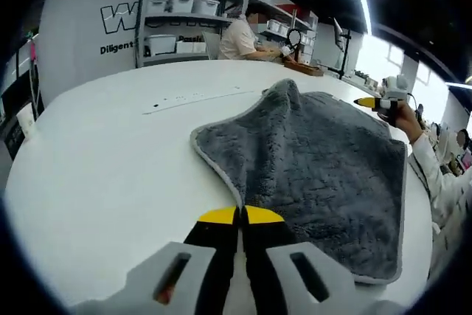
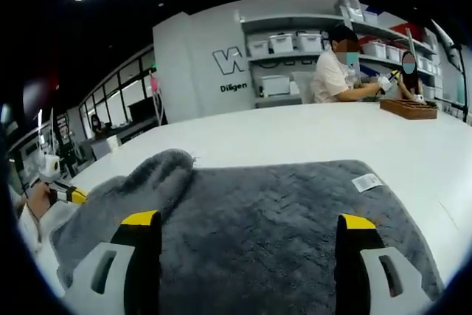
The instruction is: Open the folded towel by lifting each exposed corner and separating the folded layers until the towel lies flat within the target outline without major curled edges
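Observation:
A grey plush towel (image 1: 317, 160) lies spread on the white round table (image 1: 110, 153), with a lighter stitched border. Its far corner (image 1: 284, 90) humps up off the table. The near corner runs right into my left gripper (image 1: 240, 215), whose yellow-tipped jaws are pressed together on it. In the right gripper view the towel (image 2: 273, 234) lies under my right gripper (image 2: 249, 226), jaws wide apart above the pile and nothing between them. A white label (image 2: 366, 181) sits on the towel's right part. The left gripper (image 2: 70, 195) shows at the towel's left end, and the right gripper (image 1: 372, 102) at its far edge.
A wooden tray (image 2: 408, 109) stands on the table's far side, where two people sit and work. Shelves with white bins (image 2: 284, 43) line the wall behind them. A person's hand and white sleeve (image 1: 431, 164) reach in along the table's right edge.

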Available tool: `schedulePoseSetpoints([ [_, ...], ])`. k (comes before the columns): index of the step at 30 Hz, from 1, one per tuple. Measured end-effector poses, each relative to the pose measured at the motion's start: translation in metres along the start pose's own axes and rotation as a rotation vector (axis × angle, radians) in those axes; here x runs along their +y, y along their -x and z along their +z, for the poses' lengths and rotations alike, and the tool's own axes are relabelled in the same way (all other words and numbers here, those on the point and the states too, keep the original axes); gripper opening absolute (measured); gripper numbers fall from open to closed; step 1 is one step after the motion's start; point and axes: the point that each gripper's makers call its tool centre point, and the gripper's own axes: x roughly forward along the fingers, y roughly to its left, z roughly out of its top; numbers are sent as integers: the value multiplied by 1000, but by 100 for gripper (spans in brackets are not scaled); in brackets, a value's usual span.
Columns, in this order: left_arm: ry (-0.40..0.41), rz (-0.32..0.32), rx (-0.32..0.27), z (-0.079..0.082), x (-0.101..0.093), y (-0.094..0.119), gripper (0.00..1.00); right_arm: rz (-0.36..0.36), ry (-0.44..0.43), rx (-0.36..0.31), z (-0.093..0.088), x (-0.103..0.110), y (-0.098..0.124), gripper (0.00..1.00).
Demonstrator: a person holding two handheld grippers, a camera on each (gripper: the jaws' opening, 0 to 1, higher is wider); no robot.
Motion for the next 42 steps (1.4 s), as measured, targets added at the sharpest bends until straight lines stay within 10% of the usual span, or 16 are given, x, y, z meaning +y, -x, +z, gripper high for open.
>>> schedulePoseSetpoints([
  [42, -103, 303, 128, -26, 85, 51, 1, 24, 22, 41, -7, 8, -5, 99],
])
